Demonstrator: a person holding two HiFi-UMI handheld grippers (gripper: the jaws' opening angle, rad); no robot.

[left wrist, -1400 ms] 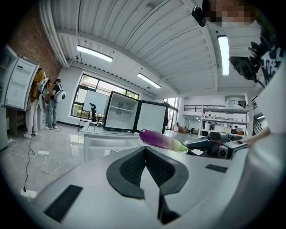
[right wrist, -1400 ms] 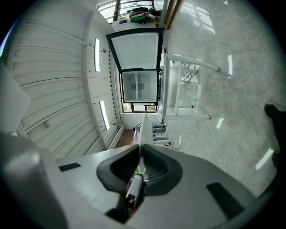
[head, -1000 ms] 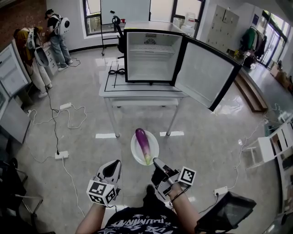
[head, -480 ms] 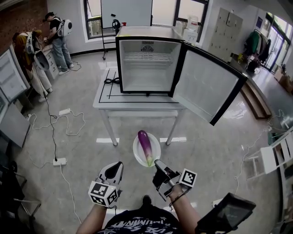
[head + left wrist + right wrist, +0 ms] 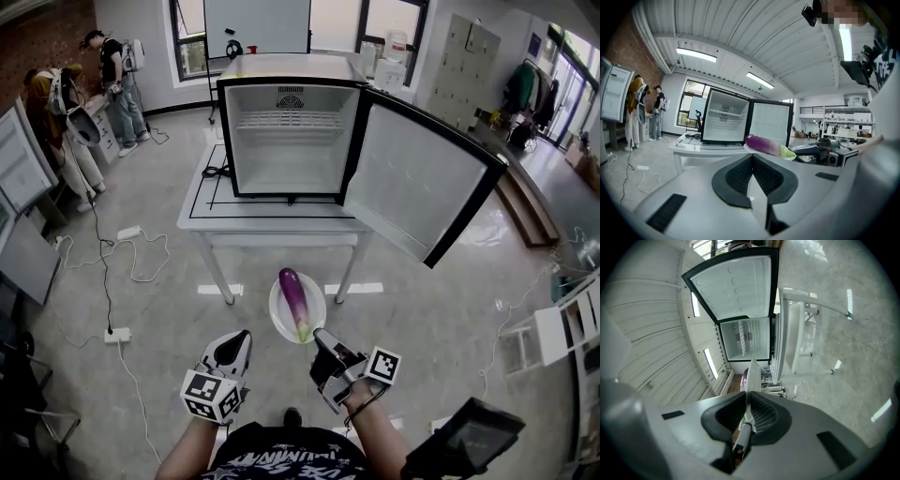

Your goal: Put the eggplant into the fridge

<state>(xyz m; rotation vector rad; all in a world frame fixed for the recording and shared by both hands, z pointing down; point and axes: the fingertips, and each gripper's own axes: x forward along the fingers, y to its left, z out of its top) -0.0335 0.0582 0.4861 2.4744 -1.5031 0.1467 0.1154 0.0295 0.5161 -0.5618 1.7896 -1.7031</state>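
A purple eggplant [image 5: 293, 297] with a green stem end lies on a small white plate [image 5: 277, 317], held out above the floor. My right gripper [image 5: 320, 336] is shut on the plate's near rim; in the right gripper view the plate [image 5: 753, 375] runs edge-on between the jaws. My left gripper [image 5: 233, 348] hangs beside it, shut and empty. From the left gripper view the eggplant [image 5: 765, 144] shows to the right, ahead of the shut left gripper [image 5: 752, 157]. The black fridge [image 5: 285, 131] stands on a white table [image 5: 272, 221], door [image 5: 414, 184] swung open to the right, white shelves bare.
Two people [image 5: 111, 79] stand at the far left by a counter. Cables and a power strip [image 5: 116, 335] lie on the floor at the left. A white rack [image 5: 561, 328] is at the right. A black device [image 5: 469, 437] sits at the bottom right.
The fridge and table have grown larger and nearer in the head view. The plate with the eggplant stays in my right gripper; both grippers keep their pose.
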